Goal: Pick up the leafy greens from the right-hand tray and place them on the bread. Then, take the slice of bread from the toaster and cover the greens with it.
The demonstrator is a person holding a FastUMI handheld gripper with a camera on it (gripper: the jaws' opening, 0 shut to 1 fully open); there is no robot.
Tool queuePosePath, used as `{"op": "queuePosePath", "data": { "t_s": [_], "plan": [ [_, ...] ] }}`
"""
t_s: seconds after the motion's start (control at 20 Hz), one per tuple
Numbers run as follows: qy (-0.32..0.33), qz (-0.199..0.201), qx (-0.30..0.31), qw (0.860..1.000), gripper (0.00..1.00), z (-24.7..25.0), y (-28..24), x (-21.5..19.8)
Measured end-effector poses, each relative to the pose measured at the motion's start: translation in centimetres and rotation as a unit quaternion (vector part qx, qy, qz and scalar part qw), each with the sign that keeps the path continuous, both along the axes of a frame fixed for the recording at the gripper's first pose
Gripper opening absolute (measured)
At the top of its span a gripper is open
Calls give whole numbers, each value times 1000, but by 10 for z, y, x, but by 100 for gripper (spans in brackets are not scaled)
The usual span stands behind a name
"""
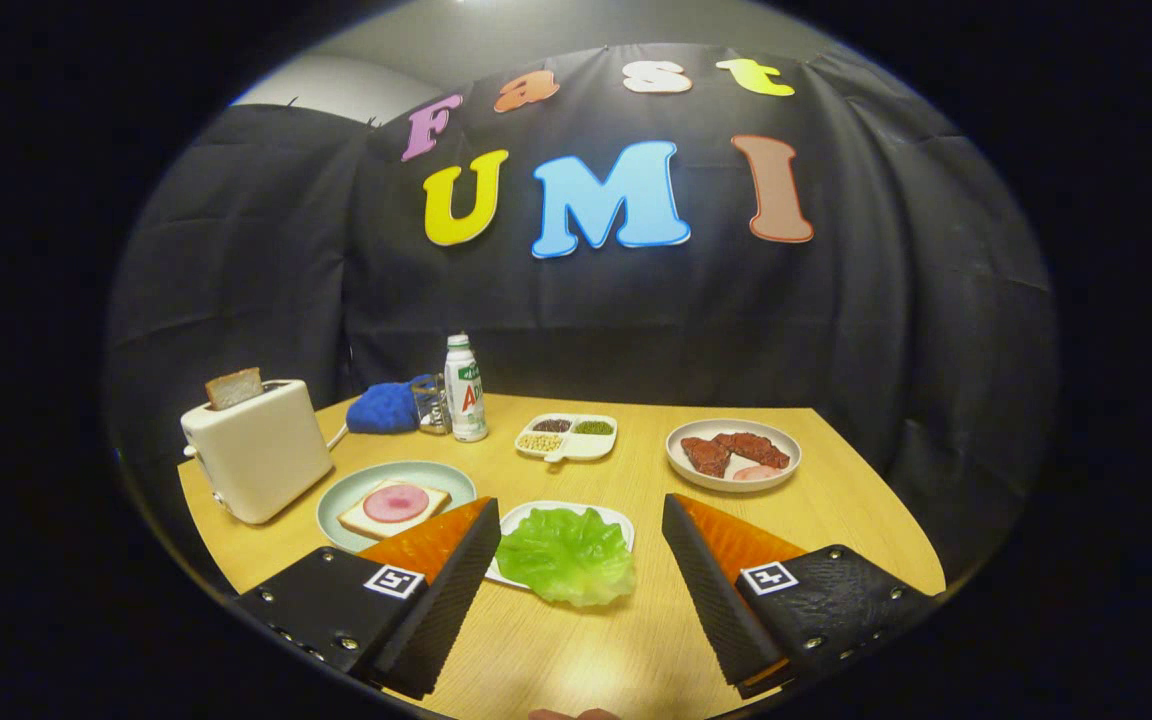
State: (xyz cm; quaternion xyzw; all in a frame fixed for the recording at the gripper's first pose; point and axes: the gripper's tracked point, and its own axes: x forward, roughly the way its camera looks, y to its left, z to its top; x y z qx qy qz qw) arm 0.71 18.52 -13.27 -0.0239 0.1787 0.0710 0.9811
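The surface [636, 640] is carrying everything. The toaster [258, 450] is holding the second slice [234, 387]; the plate [356, 490] is bearing the bread [394, 508]. The tool [581, 525] is hanging wide open and empty, with the greens [566, 555] lying on their tray [616, 518] between its fingers. Step one seems to be starting: next, lowering and closing on the greens.

Greens [566, 553] between open fingers [456, 580]

Dim booth, overhead glare, fisheye-warped edges
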Motion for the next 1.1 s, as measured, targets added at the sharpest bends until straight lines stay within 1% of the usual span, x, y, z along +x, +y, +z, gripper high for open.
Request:
{"op": "queuePosePath", "data": {
  "t_s": [0.1,0.35,0.65,0.75,0.8,0.9,0.95,1.0,1.05,1.1],
  "plan": [
    [33,-1,-5,999,99,-22,3,6],
    [109,-35,-12,993,99,-65,-15,18],
    [162,-31,-7,986,99,-93,-15,22],
    [176,-25,-8,984,82,-99,-12,21],
    [188,-19,-9,982,81,-102,-12,17],
    [195,-11,4,981,64,-104,-5,21],
    [196,-17,-4,980,49,-103,-10,23],
    [203,-12,-4,979,36,-105,-9,22],
    [203,-9,-3,979,28,-103,-8,20],
    [203,-5,-1,979,28,-102,-7,20]
  ]
}}
